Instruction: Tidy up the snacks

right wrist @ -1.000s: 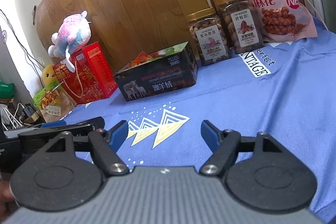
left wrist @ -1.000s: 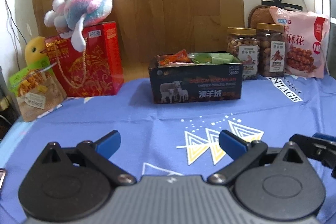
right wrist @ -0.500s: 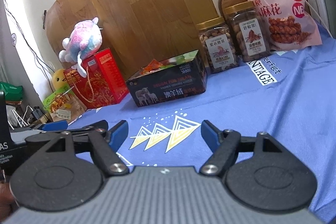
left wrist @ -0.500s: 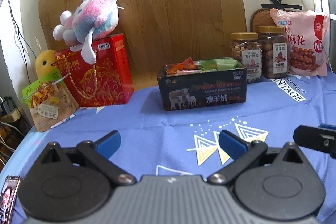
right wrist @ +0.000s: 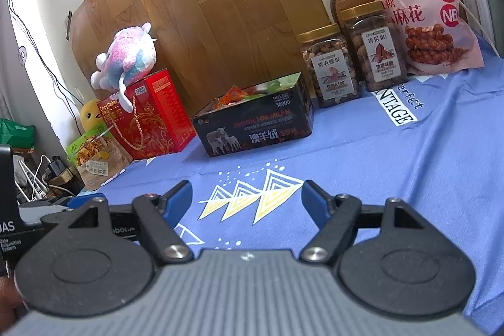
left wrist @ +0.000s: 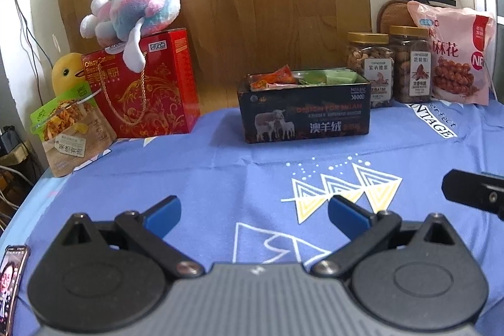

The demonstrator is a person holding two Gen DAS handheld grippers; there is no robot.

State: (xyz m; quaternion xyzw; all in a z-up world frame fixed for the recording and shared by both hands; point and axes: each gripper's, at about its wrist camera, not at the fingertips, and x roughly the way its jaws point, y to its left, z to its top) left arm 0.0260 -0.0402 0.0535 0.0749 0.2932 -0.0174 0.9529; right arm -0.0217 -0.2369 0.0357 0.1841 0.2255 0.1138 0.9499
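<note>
Dark open box [left wrist: 304, 112] holding snack packets [left wrist: 274, 77]

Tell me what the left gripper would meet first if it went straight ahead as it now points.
Probably the black tin of snack packets. The left gripper, jaws open and empty, points across bare blue cloth towards it; nothing lies between, though depth is unclear.

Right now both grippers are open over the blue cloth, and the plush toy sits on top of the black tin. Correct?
Not quite. The plush toy sits on the red box, not on the black tin; the left wrist view shows it. The tin holds snack packets only. The rest stands: the left gripper and the right gripper are both open over the blue cloth.
</note>
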